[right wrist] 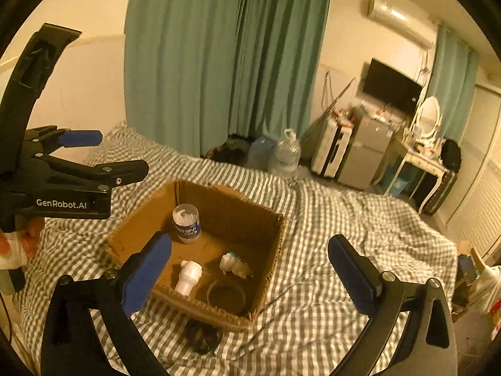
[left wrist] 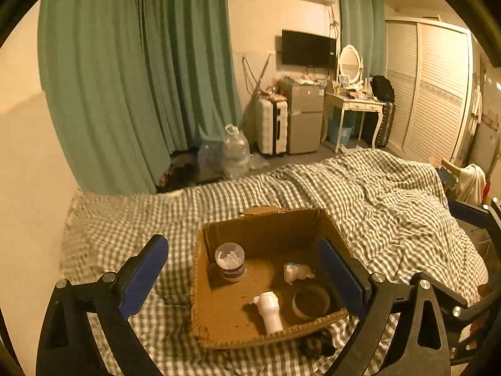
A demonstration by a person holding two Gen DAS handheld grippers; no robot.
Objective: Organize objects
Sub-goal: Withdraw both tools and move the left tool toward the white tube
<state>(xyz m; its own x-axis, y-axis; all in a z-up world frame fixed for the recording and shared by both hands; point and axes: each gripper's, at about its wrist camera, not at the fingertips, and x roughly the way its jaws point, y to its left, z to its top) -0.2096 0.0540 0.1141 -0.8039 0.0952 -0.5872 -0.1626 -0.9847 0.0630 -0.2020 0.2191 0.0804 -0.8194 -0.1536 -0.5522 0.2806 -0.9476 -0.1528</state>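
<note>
An open cardboard box (left wrist: 200,282) (right wrist: 275,250) sits on the checked bed cover. Inside it are a clear jar of cotton swabs (left wrist: 230,261) (right wrist: 187,222), a white bottle lying on its side (left wrist: 270,311) (right wrist: 188,277), a small white figurine (left wrist: 297,272) (right wrist: 235,264) and a tape roll (left wrist: 311,302) (right wrist: 226,296). A small dark object (left wrist: 316,343) (right wrist: 200,335) lies on the cover just in front of the box. My left gripper (left wrist: 244,277) is open and empty above the box. My right gripper (right wrist: 250,272) is open and empty above the box's right side.
The checked bed cover (left wrist: 391,206) (right wrist: 360,225) spreads to the right. Green curtains (left wrist: 125,78), water jugs (left wrist: 235,152), a suitcase, a small fridge (left wrist: 305,119), a dressing table and a wardrobe stand beyond the bed. The left gripper body (right wrist: 62,185) shows at left in the right wrist view.
</note>
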